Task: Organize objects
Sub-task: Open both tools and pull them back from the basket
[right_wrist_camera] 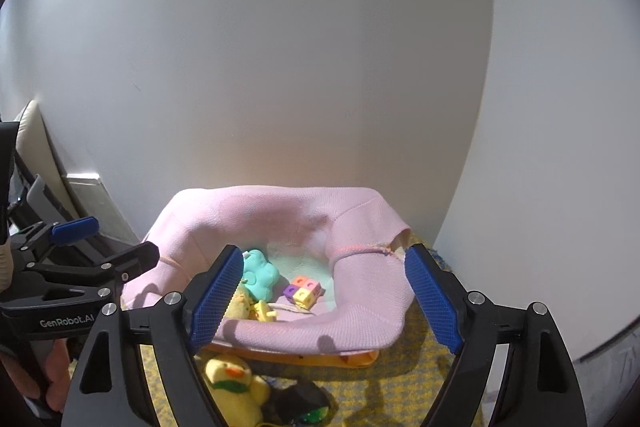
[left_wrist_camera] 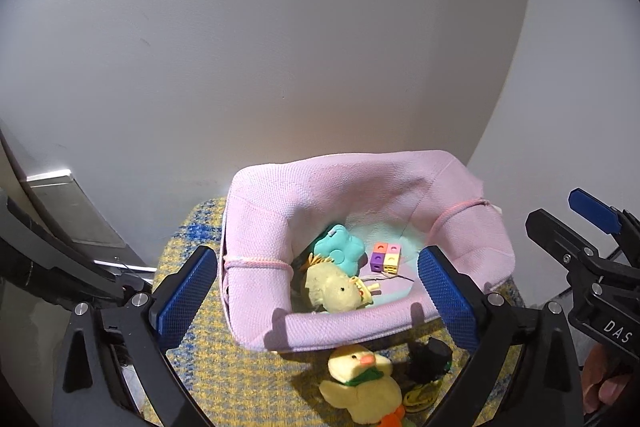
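Observation:
A soft pink fabric basket [left_wrist_camera: 320, 187] [right_wrist_camera: 280, 211] stands on a yellow-and-blue patterned cloth against a white wall. Inside it lie a teal flower-shaped toy [left_wrist_camera: 340, 247] [right_wrist_camera: 260, 275], a multicoloured cube block [left_wrist_camera: 385, 257] [right_wrist_camera: 303, 291] and a small yellow plush chick [left_wrist_camera: 336, 289] [right_wrist_camera: 244, 307]. In front of the basket sit a yellow plush duck with a green scarf [left_wrist_camera: 362, 383] [right_wrist_camera: 232, 383] and a dark object with green trim [left_wrist_camera: 428, 359] [right_wrist_camera: 304, 405]. My left gripper [left_wrist_camera: 320, 301] is open above the basket's near rim. My right gripper [right_wrist_camera: 326, 297] is open and empty there too.
The patterned cloth [left_wrist_camera: 208, 367] [right_wrist_camera: 420, 367] covers the surface under the basket. A grey panel and dark frame [left_wrist_camera: 80, 215] stand at the left against the wall. The right gripper's body [left_wrist_camera: 592, 267] shows at the left view's right edge; the left gripper's body [right_wrist_camera: 72, 287] shows at the right view's left edge.

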Available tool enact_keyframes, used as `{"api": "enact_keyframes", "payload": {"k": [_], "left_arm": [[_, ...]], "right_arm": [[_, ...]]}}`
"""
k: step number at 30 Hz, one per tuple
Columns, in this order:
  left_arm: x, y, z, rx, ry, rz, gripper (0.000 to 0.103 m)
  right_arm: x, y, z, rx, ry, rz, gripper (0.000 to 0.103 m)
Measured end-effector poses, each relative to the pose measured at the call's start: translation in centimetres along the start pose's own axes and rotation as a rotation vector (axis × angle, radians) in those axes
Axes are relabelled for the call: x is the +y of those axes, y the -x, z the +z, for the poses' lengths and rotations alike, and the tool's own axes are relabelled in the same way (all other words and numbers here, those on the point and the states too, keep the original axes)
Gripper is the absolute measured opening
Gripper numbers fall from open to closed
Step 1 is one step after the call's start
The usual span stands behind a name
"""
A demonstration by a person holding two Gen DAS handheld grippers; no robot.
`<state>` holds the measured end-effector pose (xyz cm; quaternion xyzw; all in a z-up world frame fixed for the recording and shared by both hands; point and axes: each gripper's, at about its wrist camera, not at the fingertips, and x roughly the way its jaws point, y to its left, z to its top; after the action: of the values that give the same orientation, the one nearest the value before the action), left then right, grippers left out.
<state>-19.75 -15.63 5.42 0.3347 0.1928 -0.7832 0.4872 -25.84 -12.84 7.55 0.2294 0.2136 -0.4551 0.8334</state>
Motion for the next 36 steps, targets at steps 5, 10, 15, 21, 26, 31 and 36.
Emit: {"api": "enact_keyframes", "payload": {"k": [5, 10, 15, 21, 26, 31, 36], "left_arm": [[-0.1, 1.7, -0.8, -0.013, 0.002, 0.007, 0.103], [-0.3, 3.1, -1.9, -0.016, 0.006, 0.003, 0.103], [-0.7, 4.0, -3.3, -0.011, 0.008, 0.001, 0.103], [-1.2, 4.1, -5.1, 0.006, 0.012, -0.005, 0.103], [-1.9, 4.0, -6.7, 0.019, 0.009, -0.009, 0.103], [-2.4, 3.7, -8.4, 0.037, 0.014, -0.016, 0.103], [-2.9, 3.2, -10.0, 0.057, 0.024, -0.021, 0.103]], "right_arm": [[0.1, 1.2, -0.6, -0.008, -0.001, -0.002, 0.083], [-0.1, 2.7, -1.6, -0.012, -0.012, -0.003, 0.085], [-0.4, 3.4, -3.0, -0.006, -0.016, -0.007, 0.086], [-0.9, 4.0, -4.8, 0.015, -0.03, -0.014, 0.086], [-1.4, 4.4, -6.5, 0.034, -0.041, -0.024, 0.086], [-1.8, 4.6, -8.1, 0.051, -0.045, -0.037, 0.086], [-2.1, 4.9, -9.8, 0.063, -0.046, -0.053, 0.086]]}}
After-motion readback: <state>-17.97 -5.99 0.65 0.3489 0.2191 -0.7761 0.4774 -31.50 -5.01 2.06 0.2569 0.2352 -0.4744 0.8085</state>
